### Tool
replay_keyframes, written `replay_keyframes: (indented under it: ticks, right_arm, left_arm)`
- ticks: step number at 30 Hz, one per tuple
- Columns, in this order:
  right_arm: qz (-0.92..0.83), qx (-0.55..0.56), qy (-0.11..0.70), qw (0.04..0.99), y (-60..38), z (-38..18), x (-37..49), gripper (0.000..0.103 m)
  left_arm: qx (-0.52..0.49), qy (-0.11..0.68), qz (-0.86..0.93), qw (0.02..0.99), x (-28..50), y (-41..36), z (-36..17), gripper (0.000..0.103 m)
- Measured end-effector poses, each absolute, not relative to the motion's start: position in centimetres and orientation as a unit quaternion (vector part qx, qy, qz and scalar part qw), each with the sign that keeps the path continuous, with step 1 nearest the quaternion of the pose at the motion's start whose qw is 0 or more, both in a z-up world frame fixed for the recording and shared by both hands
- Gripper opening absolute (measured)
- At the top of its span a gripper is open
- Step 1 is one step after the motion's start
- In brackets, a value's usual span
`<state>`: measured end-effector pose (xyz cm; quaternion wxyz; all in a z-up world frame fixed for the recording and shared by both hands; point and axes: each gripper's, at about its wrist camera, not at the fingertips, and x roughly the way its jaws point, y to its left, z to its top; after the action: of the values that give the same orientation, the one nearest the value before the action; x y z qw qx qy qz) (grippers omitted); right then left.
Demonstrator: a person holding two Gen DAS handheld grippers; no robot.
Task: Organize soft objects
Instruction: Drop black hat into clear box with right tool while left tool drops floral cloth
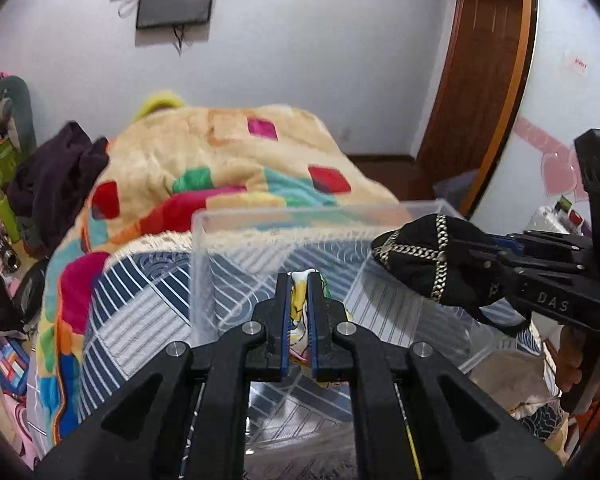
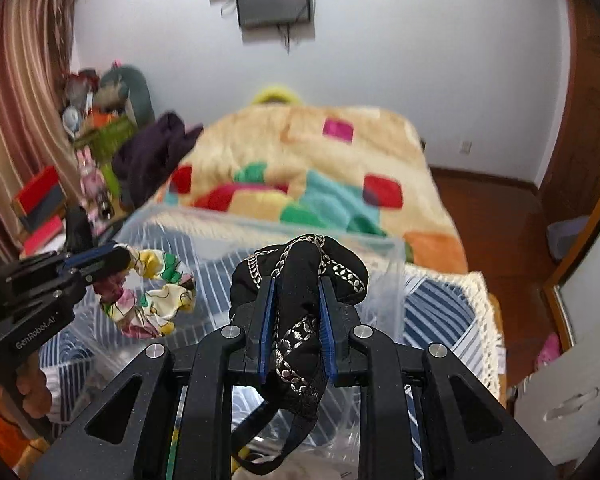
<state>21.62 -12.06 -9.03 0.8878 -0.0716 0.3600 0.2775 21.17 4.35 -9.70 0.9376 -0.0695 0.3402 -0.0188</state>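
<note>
My left gripper (image 1: 298,280) is shut on a floral yellow-and-white scrunchie (image 1: 298,308), which also shows in the right wrist view (image 2: 152,296), held over the clear plastic box (image 1: 236,216). My right gripper (image 2: 296,284) is shut on a black cloth with silver chain trim (image 2: 300,264); the cloth also shows in the left wrist view (image 1: 424,256), above the box's right side. The right gripper (image 1: 460,252) enters from the right there. The left gripper (image 2: 120,258) enters from the left in the right wrist view. The box (image 2: 260,224) sits on a blue-striped bedspread (image 1: 140,304).
A colourful patchwork blanket (image 1: 228,160) is piled on the bed behind the box. Dark purple clothing (image 1: 56,184) lies at the bed's left. Clutter and toys (image 2: 92,120) stand left by a striped curtain (image 2: 16,100). A wooden door (image 1: 480,80) and floor (image 2: 500,220) are right.
</note>
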Motion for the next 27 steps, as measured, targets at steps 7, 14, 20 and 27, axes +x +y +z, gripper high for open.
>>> replay_keyframes:
  ticks: [7,14,20,27]
  right_arm:
    - [0.280,-0.121,0.420,0.855,-11.3,-11.7,22.1,0.019]
    - [0.280,-0.120,0.408,0.861,-12.1,-10.5,21.1,0.030]
    - [0.282,-0.099,0.368,0.880,-13.1,-8.1,19.7,0.044]
    - [0.286,-0.087,0.311,0.902,-14.1,-5.4,16.6,0.057]
  left_arm:
    - [-0.070,0.362,-0.020,0.929,21.5,4.5,-10.5,0.008]
    - [-0.067,0.361,-0.032,0.930,20.9,4.1,-9.9,0.019]
    - [-0.073,0.338,-0.037,0.938,18.8,4.0,-8.0,0.036]
    - [-0.037,0.294,-0.028,0.955,15.4,2.8,-5.4,0.058]
